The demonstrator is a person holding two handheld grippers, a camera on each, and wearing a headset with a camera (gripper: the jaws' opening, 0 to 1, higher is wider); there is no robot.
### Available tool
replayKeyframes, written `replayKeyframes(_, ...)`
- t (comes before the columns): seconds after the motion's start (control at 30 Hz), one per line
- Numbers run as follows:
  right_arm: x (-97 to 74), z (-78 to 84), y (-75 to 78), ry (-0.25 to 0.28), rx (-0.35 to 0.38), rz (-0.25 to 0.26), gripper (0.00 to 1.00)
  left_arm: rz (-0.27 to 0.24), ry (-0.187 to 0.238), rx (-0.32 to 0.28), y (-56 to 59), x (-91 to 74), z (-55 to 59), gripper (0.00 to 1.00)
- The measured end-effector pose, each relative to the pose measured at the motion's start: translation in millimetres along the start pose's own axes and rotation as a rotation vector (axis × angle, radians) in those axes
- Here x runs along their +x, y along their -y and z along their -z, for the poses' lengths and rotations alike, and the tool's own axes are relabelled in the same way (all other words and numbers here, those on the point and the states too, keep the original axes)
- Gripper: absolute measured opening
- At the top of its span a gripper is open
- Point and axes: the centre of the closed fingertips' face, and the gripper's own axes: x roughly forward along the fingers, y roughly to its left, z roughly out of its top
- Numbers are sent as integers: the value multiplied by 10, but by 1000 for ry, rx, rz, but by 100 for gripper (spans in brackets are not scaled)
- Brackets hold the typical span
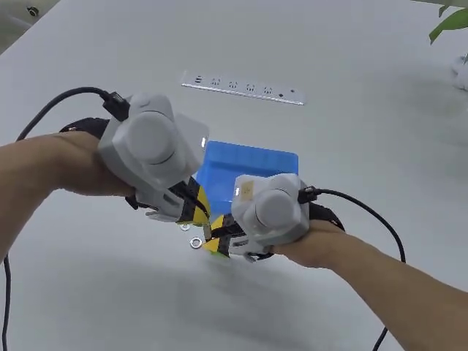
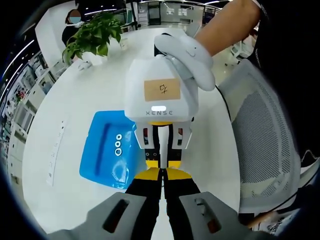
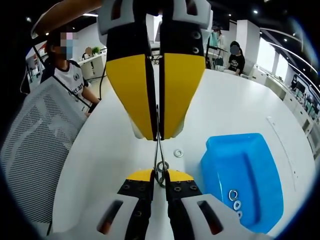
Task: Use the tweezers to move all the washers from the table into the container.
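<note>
The thin metal tweezers (image 3: 158, 150) run between my two grippers, which face each other tip to tip. My left gripper (image 1: 199, 209) comes in from the left, and its yellow jaws (image 3: 156, 132) are shut on the tweezers' upper part. My right gripper (image 1: 216, 238) is shut on their other end (image 3: 159, 178). Two washers (image 1: 196, 242) (image 1: 185, 227) lie on the white table just below the grippers, one (image 3: 162, 166) right behind the tweezers, the other (image 3: 178, 152) slightly beyond. The blue container (image 1: 252, 164) stands right behind the grippers and holds three washers (image 2: 118, 144).
A white power strip (image 1: 241, 88) lies farther back on the table. A plant (image 2: 92, 37) stands at the table's far end. A mesh office chair (image 2: 260, 135) is beside the table. People sit in the background. Cables trail from both grippers.
</note>
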Motion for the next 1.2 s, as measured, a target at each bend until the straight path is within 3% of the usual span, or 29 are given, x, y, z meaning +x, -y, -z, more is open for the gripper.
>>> replayKeyframes(0.53,-137,-137,1,1,-25,10,10,-5,-1,11,7,-142,-102,5)
replayKeyframes(1.2,-482,-421,171,22,-55,54,10,-21,7,56,-151,-469,-418,5)
